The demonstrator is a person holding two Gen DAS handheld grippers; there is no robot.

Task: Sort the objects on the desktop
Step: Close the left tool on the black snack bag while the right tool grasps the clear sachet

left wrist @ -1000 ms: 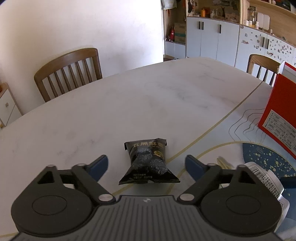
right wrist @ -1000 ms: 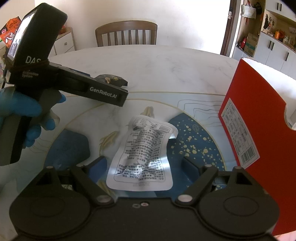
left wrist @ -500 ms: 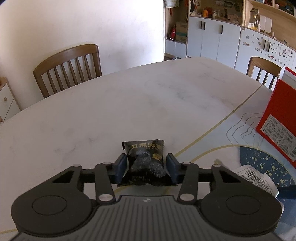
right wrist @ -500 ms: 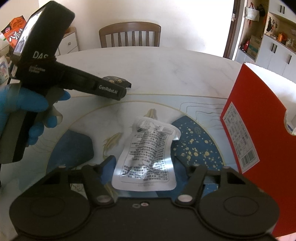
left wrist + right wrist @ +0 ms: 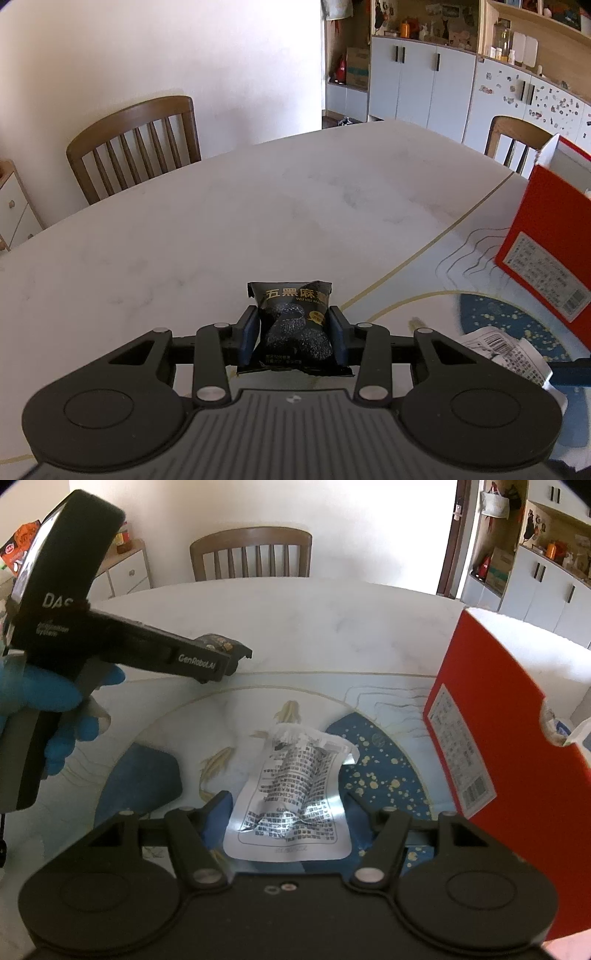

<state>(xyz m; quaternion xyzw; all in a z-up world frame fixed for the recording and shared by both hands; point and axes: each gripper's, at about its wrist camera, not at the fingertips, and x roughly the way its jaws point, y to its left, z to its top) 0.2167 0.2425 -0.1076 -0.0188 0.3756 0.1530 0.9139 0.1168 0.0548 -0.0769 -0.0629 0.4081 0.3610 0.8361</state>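
Left hand-held gripper [image 5: 293, 338]: black two-finger tool with blue pads, clenched on a small black foil snack packet with gold lettering [image 5: 294, 328]. Pads press the packet's two sides; packet sits upright between them, its lower edge at the tool's body. In the right wrist view this tool [image 5: 225, 657] is gripped by a blue-gloved hand [image 5: 44, 701], with the packet's end [image 5: 216, 644] showing at its tip, above the tabletop.

Right hand-held gripper [image 5: 286, 814]: black two-finger tool, fingers spread apart on either side of a flat silver-white foil pouch printed with dark text [image 5: 295, 805]. Whether the fingers touch the pouch cannot be told. Pouch lies on the mat, crumpled toward its far end; in the left wrist view it [image 5: 506, 350] shows at lower right.

Round placemat, pale with blue patches, gold specks and fish motifs [image 5: 380, 764]: lies on the table under the pouch.

White marble-patterned oval table [image 5: 258, 206]: bears all items.

Red cardboard box with white label and open top [image 5: 491, 746]: upright on the right, near the pouch.

Brown wooden slat-back chair [image 5: 136, 144]: at the table's far side.
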